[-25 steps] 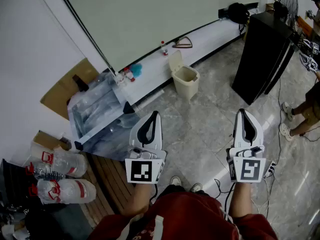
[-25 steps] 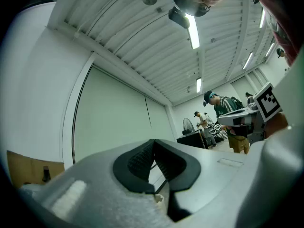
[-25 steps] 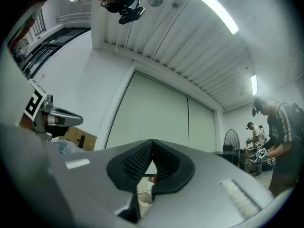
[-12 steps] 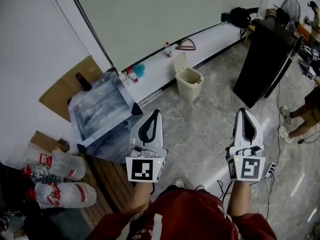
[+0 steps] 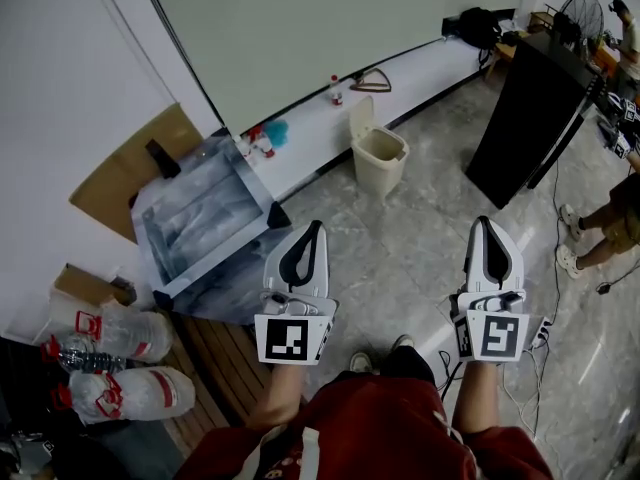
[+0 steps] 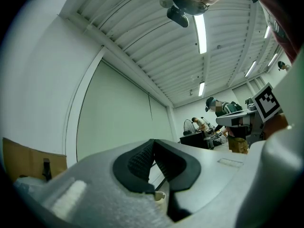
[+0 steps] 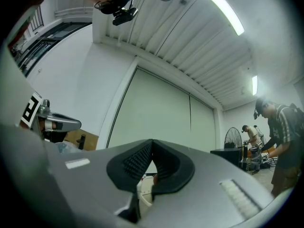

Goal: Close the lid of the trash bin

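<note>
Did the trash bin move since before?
No. The trash bin stands against the white ledge, below the small bottle, lid up, exactly as earlier. Only the camera view shifted slightly.

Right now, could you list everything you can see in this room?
trash bin: one, beige, lid up, beside the white ledge
cabinet: one, black, right of the bin
fan: one, dark, top right corner
cardboard: one sheet, brown, far left
bottle packs: several, clear with red labels, lower left
small bottle: one, pale with red, on the ledge
bag: one, black, at the ledge's far end
bystander: one, right edge
left gripper: one, white, shut, empty
right gripper: one, white, shut, empty
</note>
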